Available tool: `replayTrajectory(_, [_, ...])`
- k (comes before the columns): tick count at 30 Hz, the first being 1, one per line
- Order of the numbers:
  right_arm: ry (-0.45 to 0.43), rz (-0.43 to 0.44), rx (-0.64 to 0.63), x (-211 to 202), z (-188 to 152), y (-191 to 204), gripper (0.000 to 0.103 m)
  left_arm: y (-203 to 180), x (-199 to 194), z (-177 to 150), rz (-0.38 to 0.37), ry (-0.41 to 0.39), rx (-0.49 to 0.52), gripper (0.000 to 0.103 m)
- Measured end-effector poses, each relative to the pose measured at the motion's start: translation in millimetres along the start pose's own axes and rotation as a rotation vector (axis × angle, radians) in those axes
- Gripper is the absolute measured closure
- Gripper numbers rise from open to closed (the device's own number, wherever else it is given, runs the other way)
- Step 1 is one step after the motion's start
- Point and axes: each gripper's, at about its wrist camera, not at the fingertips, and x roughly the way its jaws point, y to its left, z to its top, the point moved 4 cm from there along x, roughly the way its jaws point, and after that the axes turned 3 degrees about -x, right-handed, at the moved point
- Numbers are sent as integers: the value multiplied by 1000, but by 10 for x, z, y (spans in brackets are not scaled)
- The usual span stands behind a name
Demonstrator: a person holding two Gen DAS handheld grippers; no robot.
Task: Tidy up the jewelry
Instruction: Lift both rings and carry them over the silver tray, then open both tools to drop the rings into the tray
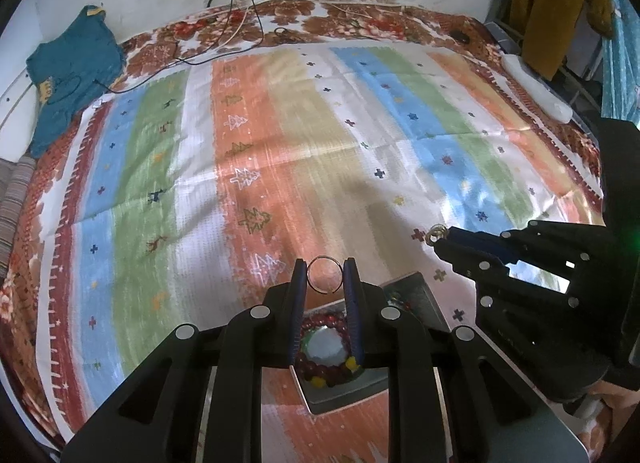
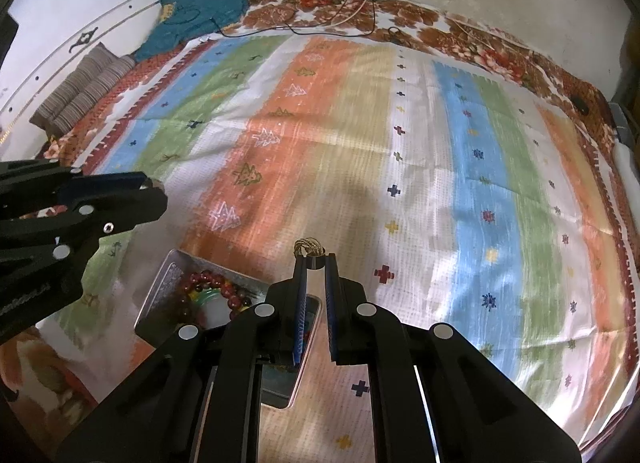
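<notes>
The left gripper [image 1: 325, 277] pinches a thin ring [image 1: 325, 274] by its edges above the metal tray [image 1: 416, 287] of beads; the right gripper [image 2: 315, 261] clamps a gold coiled ring [image 2: 308, 247] at its tips; either could slip onto the bed's patterned cloth [image 1: 360, 123].

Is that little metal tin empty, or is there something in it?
Not empty. The open metal tin holds a red bead bracelet around something pale and round.
</notes>
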Motion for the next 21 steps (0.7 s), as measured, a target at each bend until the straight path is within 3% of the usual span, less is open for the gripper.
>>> replayTrajectory(17, [9, 39, -36, -65, -133, 168, 93, -17, -65, -211, 21, 29, -5, 85])
replayTrajectory(21, [8, 28, -32, -70, -142, 155, 92, 22, -59, -231, 30, 35, -19, 80])
